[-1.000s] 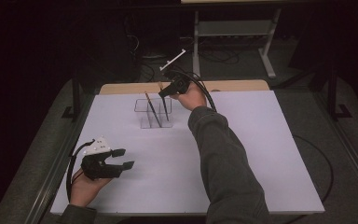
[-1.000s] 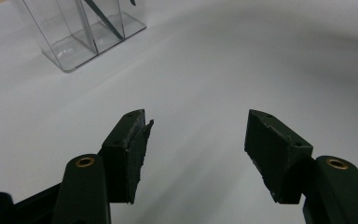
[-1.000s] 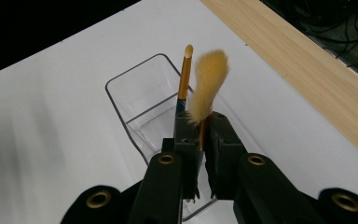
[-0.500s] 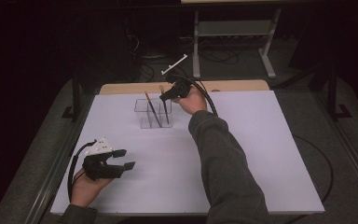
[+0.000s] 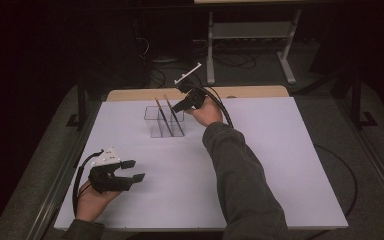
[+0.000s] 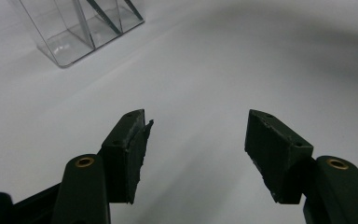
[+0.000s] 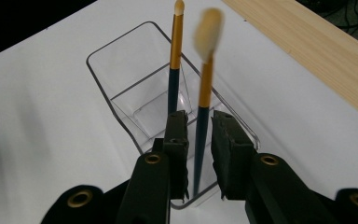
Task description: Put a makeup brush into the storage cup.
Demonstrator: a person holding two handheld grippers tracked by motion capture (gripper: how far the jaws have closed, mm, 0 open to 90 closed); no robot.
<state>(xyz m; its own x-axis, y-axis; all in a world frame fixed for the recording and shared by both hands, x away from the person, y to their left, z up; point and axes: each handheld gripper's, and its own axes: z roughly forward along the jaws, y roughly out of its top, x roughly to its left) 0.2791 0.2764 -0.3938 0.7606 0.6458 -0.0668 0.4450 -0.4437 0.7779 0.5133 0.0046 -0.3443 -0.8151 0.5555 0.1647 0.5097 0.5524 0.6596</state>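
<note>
1. A clear plastic holder (image 5: 164,121) with divided compartments was seen standing on the white surface (image 5: 260,165), towards its far side; a strip of bare wood (image 5: 250,92) was seen behind the white sheet.
2. Two brushes with dark and gold handles were found in the holder; both were tilted, bristle ends up.
3. In the right gripper view, the nearer brush (image 7: 204,98) was seen between the fingers (image 7: 177,140) of the right gripper (image 7: 200,149); its fluffy tip was blurred; the other brush (image 7: 174,65) was set just behind it, in the next compartment.
4. The right gripper's fingers had just been opening; a narrow gap was visible on either side of the handle, so the brush was taken as released, though it was framed closely.
5. In the high view, the right gripper (image 5: 180,106) was held at the right end of the holder.
6. The left gripper (image 5: 130,171) was held low near the front left corner of the surface, well apart from the holder; its fingers (image 6: 130,149) were spread wide and nothing was between them.
7. The holder (image 6: 81,28) was seen at the top left of the left gripper view.
</note>
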